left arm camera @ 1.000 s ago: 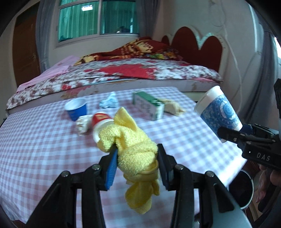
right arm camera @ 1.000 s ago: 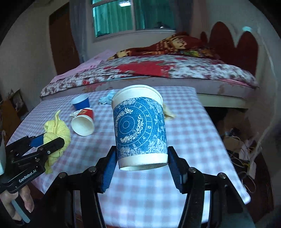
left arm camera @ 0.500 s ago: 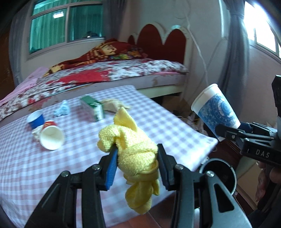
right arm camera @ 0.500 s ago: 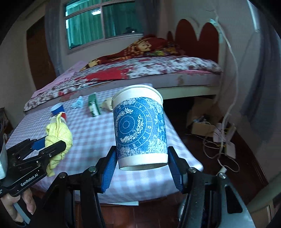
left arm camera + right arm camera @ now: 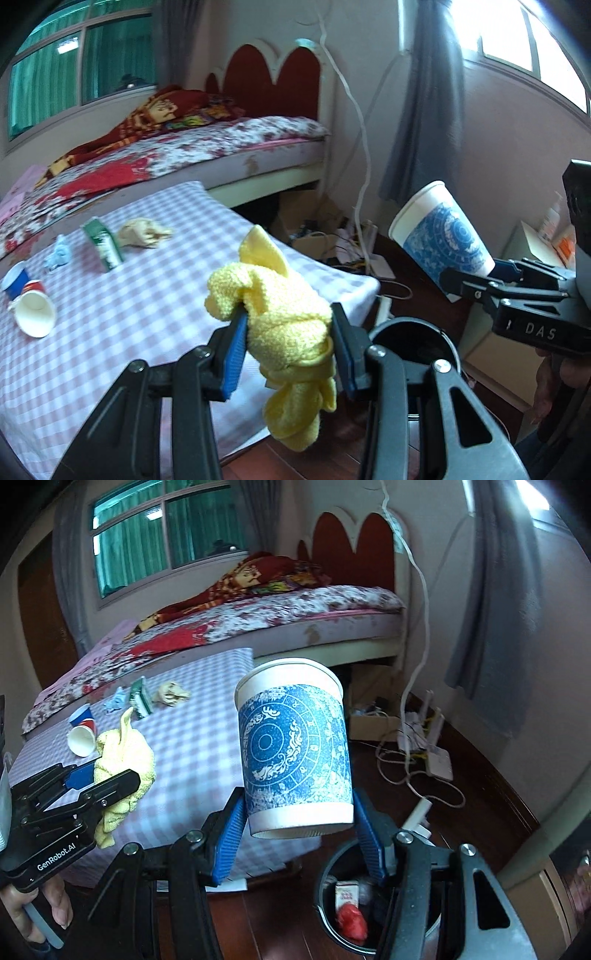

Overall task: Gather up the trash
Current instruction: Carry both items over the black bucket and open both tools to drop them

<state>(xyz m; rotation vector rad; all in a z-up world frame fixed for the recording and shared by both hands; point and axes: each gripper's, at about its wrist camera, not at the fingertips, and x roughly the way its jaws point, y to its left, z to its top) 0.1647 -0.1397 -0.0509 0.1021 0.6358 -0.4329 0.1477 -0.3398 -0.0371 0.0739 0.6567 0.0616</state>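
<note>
My left gripper [image 5: 288,347] is shut on a crumpled yellow cloth [image 5: 284,317], held past the table's right corner. The cloth [image 5: 123,755] and left gripper [image 5: 99,779] also show in the right wrist view. My right gripper [image 5: 297,823] is shut on a white paper cup with a blue pattern [image 5: 293,749], upright, just left of and above a black trash bin [image 5: 328,893] on the floor. That bin holds a small carton and a red wad. The cup [image 5: 441,236] and bin [image 5: 410,332] also show in the left wrist view.
The checked table [image 5: 129,325] carries a tipped white cup [image 5: 33,314], a blue cup [image 5: 14,280], a green carton [image 5: 103,247], a tan wad [image 5: 142,232] and a blue wad [image 5: 59,254]. A bed [image 5: 258,620] stands behind. Cables and power strips [image 5: 417,738] lie on the floor.
Both grippers have swung right, off the table toward the floor beside it, each keeping its load. The black bin has come into view under the right gripper.
</note>
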